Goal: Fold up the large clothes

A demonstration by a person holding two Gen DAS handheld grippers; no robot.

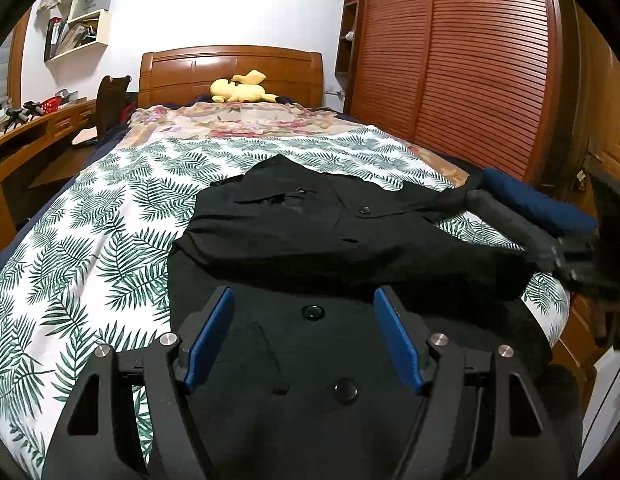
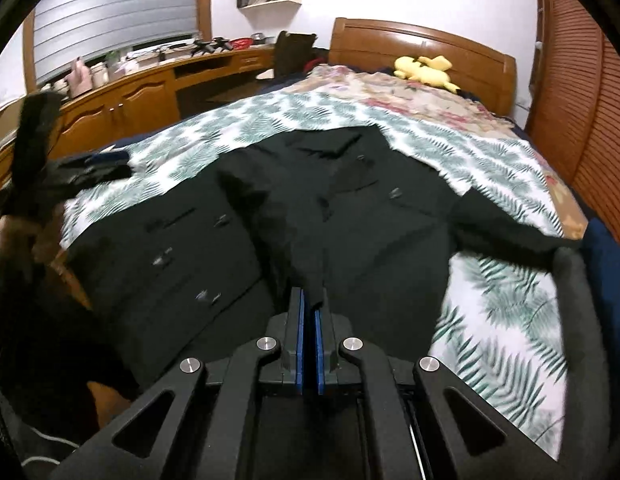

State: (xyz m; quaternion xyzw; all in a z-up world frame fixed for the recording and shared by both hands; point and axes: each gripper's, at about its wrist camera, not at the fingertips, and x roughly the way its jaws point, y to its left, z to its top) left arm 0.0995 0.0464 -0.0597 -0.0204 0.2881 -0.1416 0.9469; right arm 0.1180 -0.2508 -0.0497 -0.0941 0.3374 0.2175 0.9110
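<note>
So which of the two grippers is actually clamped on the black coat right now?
The right gripper: its blue pads are shut on a fold of the black coat. The left gripper just hangs open above it.

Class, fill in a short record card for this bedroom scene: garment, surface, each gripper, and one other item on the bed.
garment: black coat, spread out, partly folded over
surface: leaf-print sheet on the bed
left gripper: open, above the coat, holding nothing
right gripper: shut on a pinch of the coat's fabric
other item: yellow plush toy by the wooden headboard
</note>
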